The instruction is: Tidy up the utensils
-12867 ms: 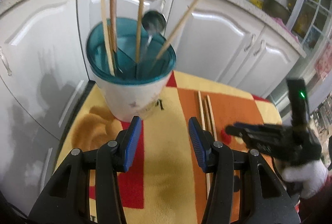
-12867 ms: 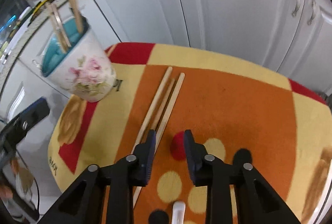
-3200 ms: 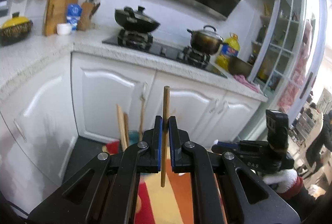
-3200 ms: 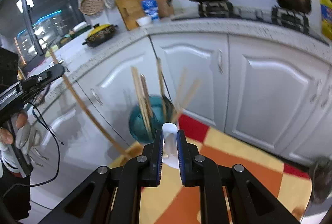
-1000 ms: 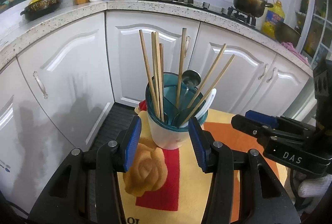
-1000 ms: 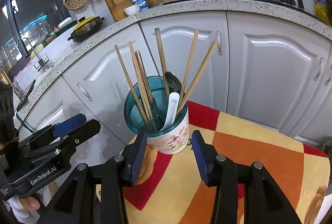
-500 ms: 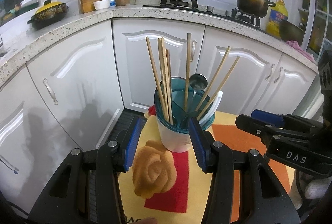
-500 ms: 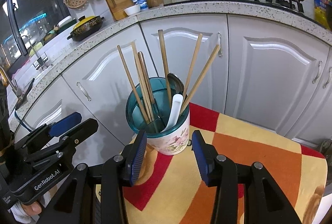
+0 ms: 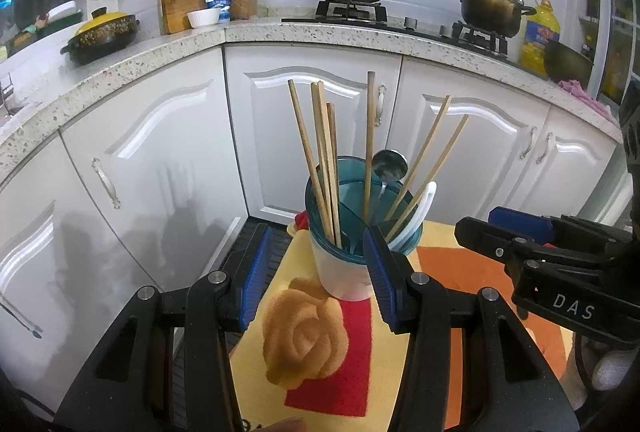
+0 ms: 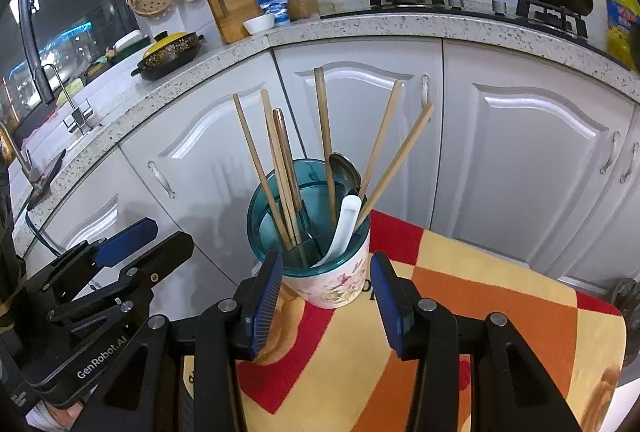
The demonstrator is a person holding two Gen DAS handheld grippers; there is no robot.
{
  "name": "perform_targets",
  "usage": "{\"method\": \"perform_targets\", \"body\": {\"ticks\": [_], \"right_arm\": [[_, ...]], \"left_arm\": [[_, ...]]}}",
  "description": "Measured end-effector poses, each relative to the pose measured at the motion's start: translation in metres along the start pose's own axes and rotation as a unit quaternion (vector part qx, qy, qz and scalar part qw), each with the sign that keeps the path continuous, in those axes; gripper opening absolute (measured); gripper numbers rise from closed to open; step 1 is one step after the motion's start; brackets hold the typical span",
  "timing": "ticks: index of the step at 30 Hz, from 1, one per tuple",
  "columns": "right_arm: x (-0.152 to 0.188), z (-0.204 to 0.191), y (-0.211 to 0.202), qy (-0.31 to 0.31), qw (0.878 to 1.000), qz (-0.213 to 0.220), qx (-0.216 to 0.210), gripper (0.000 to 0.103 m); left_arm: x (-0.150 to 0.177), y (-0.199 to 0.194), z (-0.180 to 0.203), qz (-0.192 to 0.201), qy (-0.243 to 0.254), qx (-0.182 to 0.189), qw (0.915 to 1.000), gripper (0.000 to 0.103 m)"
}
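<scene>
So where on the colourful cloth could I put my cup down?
The orange and yellow patch right of the utensil holder is bare. The red patch in front of it is free too. Inside the holder it is crowded with chopsticks and spoons.

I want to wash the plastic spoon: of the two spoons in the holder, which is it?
The white spoon, leaning on the holder rim nearest the camera. The other, the metal spoon, stands behind it with its shiny bowl upward.
</scene>
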State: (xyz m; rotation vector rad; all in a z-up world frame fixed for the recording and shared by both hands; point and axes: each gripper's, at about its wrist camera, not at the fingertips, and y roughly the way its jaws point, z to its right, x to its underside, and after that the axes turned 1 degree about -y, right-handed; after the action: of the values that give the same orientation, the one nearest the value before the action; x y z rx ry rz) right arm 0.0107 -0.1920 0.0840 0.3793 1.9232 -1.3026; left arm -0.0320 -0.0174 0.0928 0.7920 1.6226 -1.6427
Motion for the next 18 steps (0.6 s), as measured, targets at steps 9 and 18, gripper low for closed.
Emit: {"method": "perform_targets", "body": {"ticks": [9,18], "right_arm": [[-0.0002,-0.0030,0.0034,-0.004,1.000,-0.002,0.002,0.044],[-0.0005,-0.0046,0.0056,-0.006,1.000,-0.006,-0.001,0.044]], "left_arm": [[0.0023,0.0012,0.0005,0.002,0.001,-0.003,1.0000,0.046],[0.0036,0.0014,0.0010,0.002,0.001,-0.005,1.0000,0.046]]}}
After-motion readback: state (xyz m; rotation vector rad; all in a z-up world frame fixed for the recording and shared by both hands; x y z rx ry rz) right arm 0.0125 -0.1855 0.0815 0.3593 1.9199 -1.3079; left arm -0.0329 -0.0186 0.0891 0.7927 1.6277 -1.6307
